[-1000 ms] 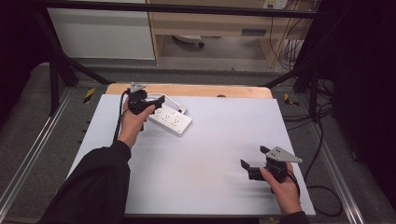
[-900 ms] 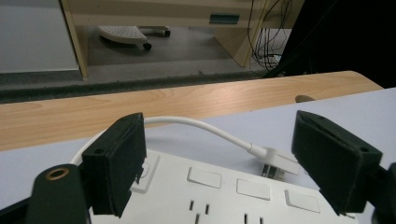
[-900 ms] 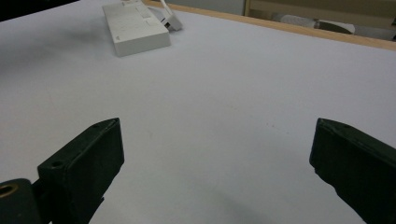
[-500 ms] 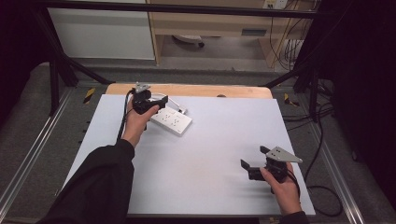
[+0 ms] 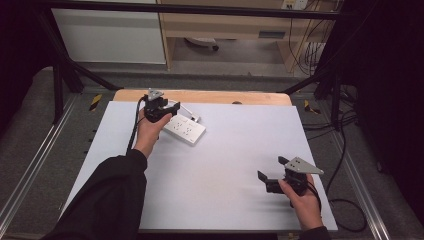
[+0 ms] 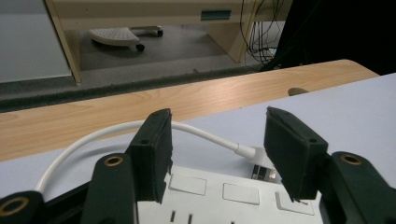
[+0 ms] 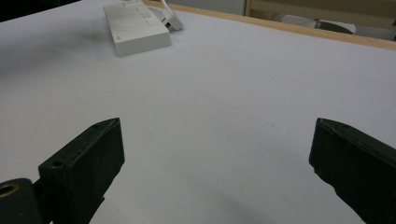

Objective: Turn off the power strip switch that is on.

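Left gripper (image 6: 217,154) fingers (image 6: 152,151) spread just above white power strip (image 5: 186,129).

One white rectangular plastic power strip (image 5: 183,129) lies on the table, with one white cable (image 6: 116,135) plugged into it. Two black two-jaw grippers are held, the left gripper (image 5: 167,108) and the right gripper (image 5: 272,169).

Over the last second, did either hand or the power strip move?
Barely. The left tongs crept slightly farther over the near end of the white power strip, jaws open, nothing gripped. The strip, its white cable and the open right tongs stayed put.
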Motion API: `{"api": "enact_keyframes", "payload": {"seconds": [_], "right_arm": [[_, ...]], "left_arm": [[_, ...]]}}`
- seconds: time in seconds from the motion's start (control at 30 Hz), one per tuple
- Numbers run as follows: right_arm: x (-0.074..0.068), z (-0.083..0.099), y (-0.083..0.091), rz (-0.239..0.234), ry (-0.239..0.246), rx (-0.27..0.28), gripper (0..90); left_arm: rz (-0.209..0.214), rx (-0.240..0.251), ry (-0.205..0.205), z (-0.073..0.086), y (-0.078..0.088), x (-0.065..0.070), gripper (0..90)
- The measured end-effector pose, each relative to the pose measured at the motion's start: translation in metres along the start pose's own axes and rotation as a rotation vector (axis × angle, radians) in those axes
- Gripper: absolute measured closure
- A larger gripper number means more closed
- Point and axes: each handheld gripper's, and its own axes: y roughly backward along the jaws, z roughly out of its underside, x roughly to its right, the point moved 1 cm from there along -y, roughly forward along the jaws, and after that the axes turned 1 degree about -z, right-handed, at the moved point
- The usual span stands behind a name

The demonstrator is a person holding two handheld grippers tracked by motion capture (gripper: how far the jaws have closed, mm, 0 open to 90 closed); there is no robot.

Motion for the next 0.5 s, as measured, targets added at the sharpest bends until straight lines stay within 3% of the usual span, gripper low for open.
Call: {"api": "enact_keyframes", "payload": {"seconds": [0.33,0.5], "right_arm": [[-0.0004,-0.0003,0.0004,-0.001,0.006,0.003,3.9],[-0.0005,-0.0004,0.0008,-0.002,0.005,0.002,4.0]], "left_arm": [[0.001,-0.012,0.005,0.0027,-0.0026,-0.0028,57.9],[0.031,-0.035,0.01,0.0058,-0.0056,-0.0014,66.7]]}}
